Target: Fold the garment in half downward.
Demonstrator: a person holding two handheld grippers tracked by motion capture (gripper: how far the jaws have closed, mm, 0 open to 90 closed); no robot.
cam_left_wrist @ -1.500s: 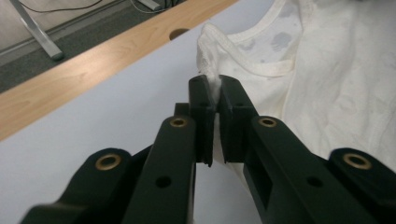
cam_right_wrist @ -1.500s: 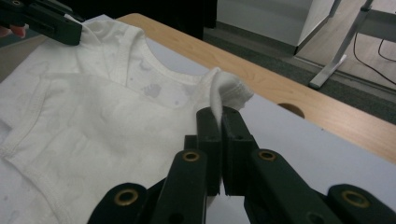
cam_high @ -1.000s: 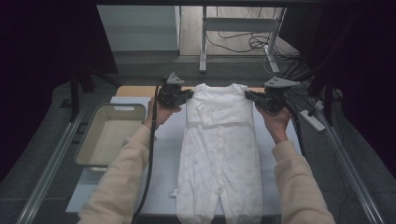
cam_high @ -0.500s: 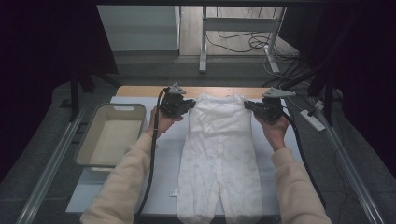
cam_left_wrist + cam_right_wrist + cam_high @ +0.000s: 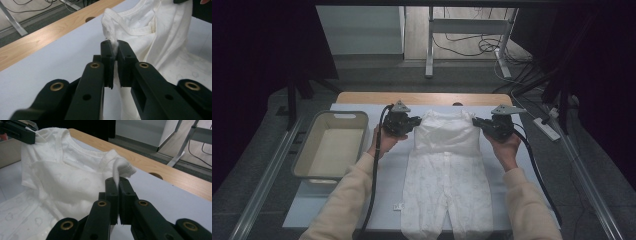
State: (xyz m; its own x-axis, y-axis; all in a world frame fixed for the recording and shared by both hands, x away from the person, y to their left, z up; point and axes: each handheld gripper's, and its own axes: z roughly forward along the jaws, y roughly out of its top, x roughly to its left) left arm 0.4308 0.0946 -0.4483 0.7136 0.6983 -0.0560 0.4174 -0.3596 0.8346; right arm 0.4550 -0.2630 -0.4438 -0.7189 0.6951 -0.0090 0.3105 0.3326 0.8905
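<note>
Pinching one garment at both shoulders

Holding one white baby romper [image 5: 447, 170] by its two shoulders, the two tools work as a pair. The left tool [image 5: 416, 121] has its jaws pressed together on the left shoulder edge; in the left gripper view the left tool [image 5: 114, 51] shows a thin fold of cloth squeezed between its two black jaws. The right tool [image 5: 477, 122] nips the right shoulder the same way, and in the right gripper view the right tool [image 5: 117, 182] has a tuft of white fabric standing up from between its jaws.

The romper's top part is lifted and bunched between the tools, while its two legs lie flat toward the near edge on one pale sheet [image 5: 362, 195] that covers the table [image 5: 422, 98]. One wooden strip of the table shows along the far side.

One pale plastic bin [image 5: 332, 145] sits at the left, well apart from the romper. Two cream sleeves [image 5: 343, 200] enter from the near side.
</note>
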